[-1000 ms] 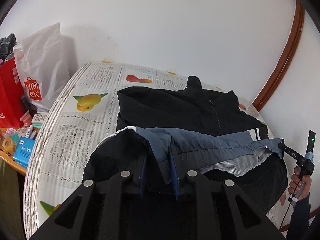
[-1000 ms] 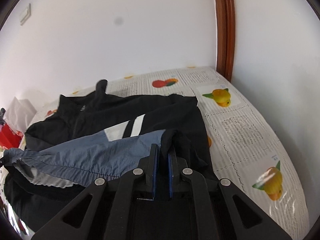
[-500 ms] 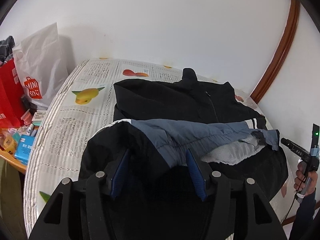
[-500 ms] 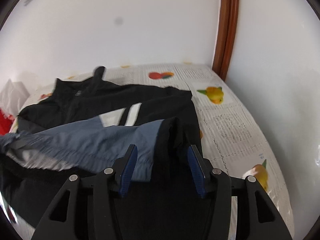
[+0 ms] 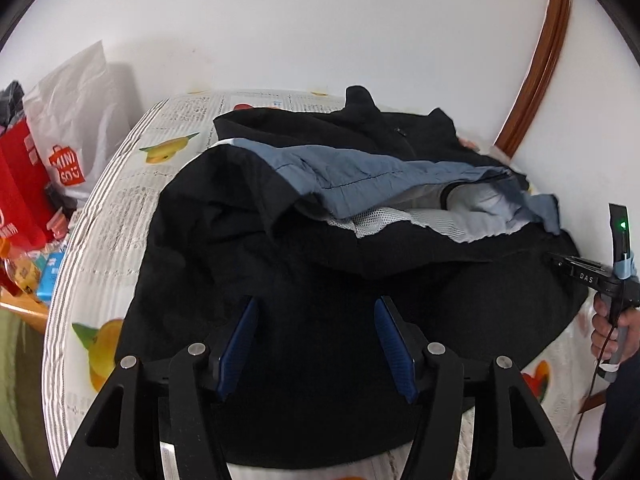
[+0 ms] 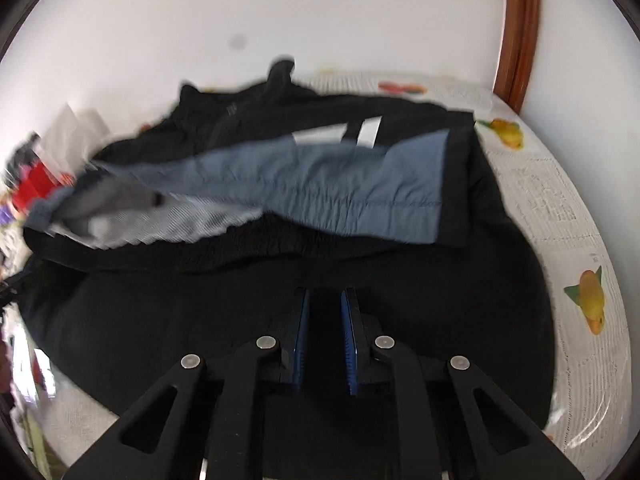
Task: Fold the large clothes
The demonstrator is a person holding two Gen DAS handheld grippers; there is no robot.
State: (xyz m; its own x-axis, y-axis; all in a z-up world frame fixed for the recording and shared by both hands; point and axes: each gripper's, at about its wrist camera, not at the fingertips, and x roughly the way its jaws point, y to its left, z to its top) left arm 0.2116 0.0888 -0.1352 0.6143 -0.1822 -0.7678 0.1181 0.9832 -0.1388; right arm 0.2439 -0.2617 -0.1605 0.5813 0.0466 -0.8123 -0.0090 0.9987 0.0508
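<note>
A large black jacket (image 5: 328, 280) with a blue-grey panel (image 5: 360, 172) lies on the round table, its hem folded up over the body, white mesh lining (image 5: 420, 220) showing. It also shows in the right wrist view (image 6: 280, 312), with the blue panel (image 6: 340, 188) and white stripes. My left gripper (image 5: 316, 316) is open and empty, low over the black cloth near the table's front. My right gripper (image 6: 324, 304) has its jaws a narrow gap apart with nothing between them, over the black cloth. The right gripper also shows in the left wrist view (image 5: 560, 260) at the jacket's right edge.
The table wears a newspaper-print cloth with fruit pictures (image 5: 120, 216). A white Miniso bag (image 5: 76, 136), a red bag (image 5: 20, 184) and small boxes stand at the left. A white wall and a brown door frame (image 5: 536, 68) are behind.
Both grippers let go of the jacket's hem and drew back toward the near edge. The folded-up hem now rests on the jacket. The right gripper's jaws have narrowed since half a second ago.
</note>
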